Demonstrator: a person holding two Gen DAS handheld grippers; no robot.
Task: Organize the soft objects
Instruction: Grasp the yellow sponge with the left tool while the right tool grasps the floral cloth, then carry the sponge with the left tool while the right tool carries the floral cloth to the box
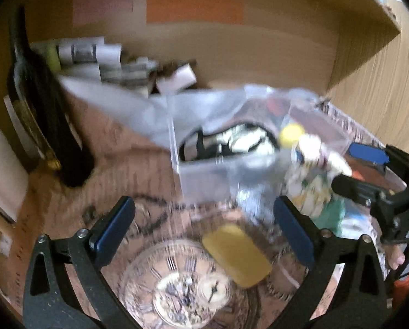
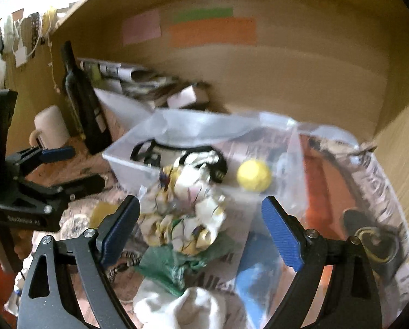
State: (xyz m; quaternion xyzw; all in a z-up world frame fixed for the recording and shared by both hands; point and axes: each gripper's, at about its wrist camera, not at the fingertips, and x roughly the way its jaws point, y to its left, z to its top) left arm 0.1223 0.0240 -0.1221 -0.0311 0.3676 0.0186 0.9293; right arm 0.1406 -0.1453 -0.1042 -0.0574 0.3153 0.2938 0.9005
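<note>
A clear plastic box [image 2: 127,156] stands on the patterned table and holds a black-and-white cloth [image 2: 204,161]; the box also shows in the left wrist view [image 1: 204,175]. A crumpled white-and-yellow cloth [image 2: 185,205] lies in front of my open right gripper [image 2: 201,230], above a green cloth [image 2: 169,266] and a white sock [image 2: 182,307]. A yellow ball [image 2: 253,175] sits beside the box. My left gripper [image 1: 204,230] is open and empty above a yellow sponge [image 1: 237,255]. The right gripper [image 1: 369,175] appears at the right edge of the left wrist view.
A dark bottle [image 2: 81,96] and a cream mug [image 2: 51,128] stand at the back left. Rolled papers [image 2: 138,79] lie behind the box. A clear plastic bag [image 2: 327,164] and a magazine [image 2: 374,192] cover the right side. Cardboard walls enclose the area.
</note>
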